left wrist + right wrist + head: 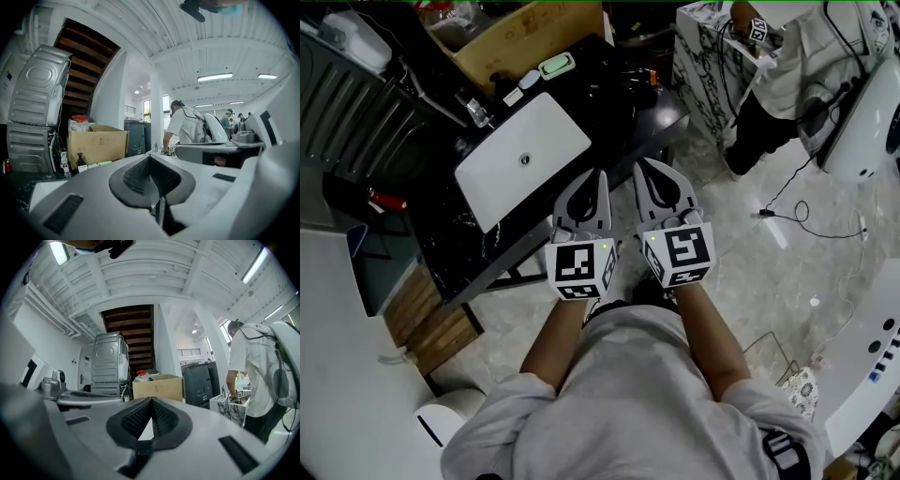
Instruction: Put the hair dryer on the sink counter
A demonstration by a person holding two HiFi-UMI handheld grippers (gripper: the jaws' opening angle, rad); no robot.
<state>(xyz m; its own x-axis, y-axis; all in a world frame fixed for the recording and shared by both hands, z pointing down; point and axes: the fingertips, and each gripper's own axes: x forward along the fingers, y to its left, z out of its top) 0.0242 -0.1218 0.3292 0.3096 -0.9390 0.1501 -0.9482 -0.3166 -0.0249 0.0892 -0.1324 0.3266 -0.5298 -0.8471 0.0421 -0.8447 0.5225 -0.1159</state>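
No hair dryer shows in any view. The black sink counter (pixel 459 239) with its white basin (pixel 553 131) lies ahead and to the left in the head view. My left gripper (pixel 601 175) and right gripper (pixel 644 166) are held side by side over the floor, just off the counter's near corner, both pointing away from me. Each is shut with nothing between its pads. In the left gripper view the left gripper's (pixel 150 157) dark ribbed pads meet at a point, and in the right gripper view the right gripper's (pixel 151 401) pads do the same.
A cardboard box (pixel 525 37), a faucet (pixel 473 111) and small toiletries (pixel 556 66) stand at the counter's far end. A person (pixel 787 75) bends over a marbled cabinet (pixel 703 56) at the upper right. A cable (pixel 797 216) trails on the floor. A washing machine (pixel 37 108) stands behind the counter.
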